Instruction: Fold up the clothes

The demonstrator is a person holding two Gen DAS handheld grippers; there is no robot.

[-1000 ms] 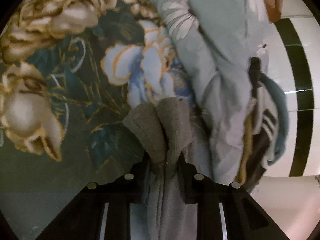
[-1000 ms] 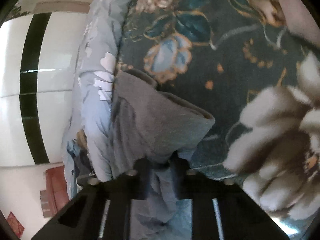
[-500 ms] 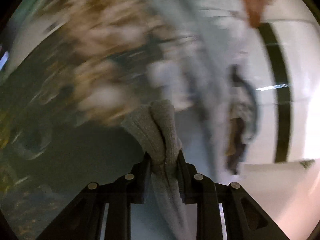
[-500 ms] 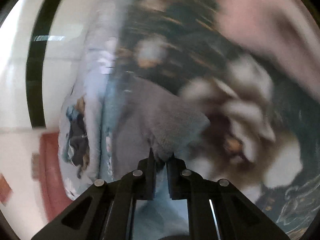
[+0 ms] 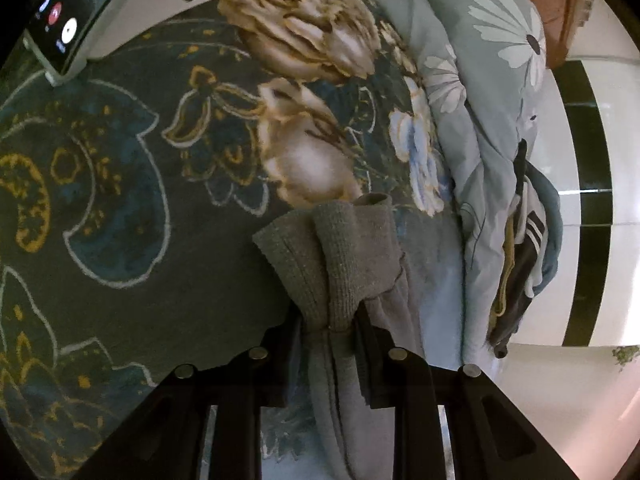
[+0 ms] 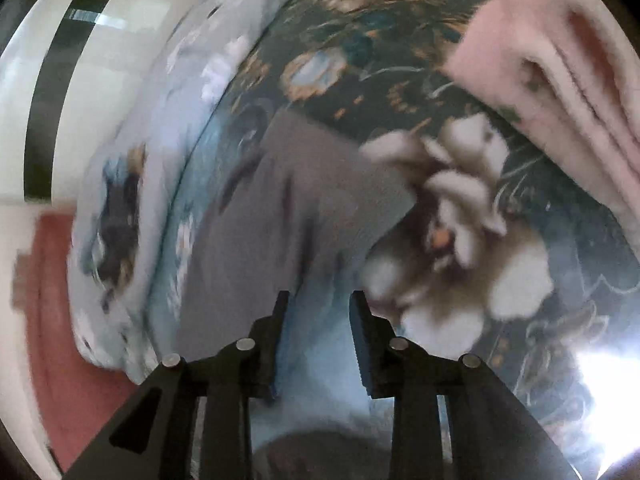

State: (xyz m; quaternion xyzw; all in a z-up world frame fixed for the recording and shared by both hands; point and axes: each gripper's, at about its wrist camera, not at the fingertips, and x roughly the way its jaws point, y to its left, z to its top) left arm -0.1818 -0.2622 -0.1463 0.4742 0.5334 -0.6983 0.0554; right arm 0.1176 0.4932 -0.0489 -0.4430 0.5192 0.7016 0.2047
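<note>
A dark teal floral bedspread (image 5: 120,200) fills the background. The left gripper (image 5: 328,320) is clamped on a bunched grey knit garment (image 5: 340,248). The right gripper (image 6: 318,304) has just been opening, its jaws apart with nothing between them; the garment (image 6: 288,208) lies just ahead.

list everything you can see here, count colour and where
grey garment: one, grey knit, bunched on the bedspread
bedspread: one, dark teal with gold and cream flowers, under everything
quilt: one, pale blue with white daisies, along the bed's edge
clothes pile: several, black, white-striped and yellow, in the quilt's fold
pink cloth: one, folded, upper right of right view
phone: one, screen lit, on a white stand, far corner
left gripper: black, clamped on the garment
right gripper: black, jaws just opened, nothing pressed between
</note>
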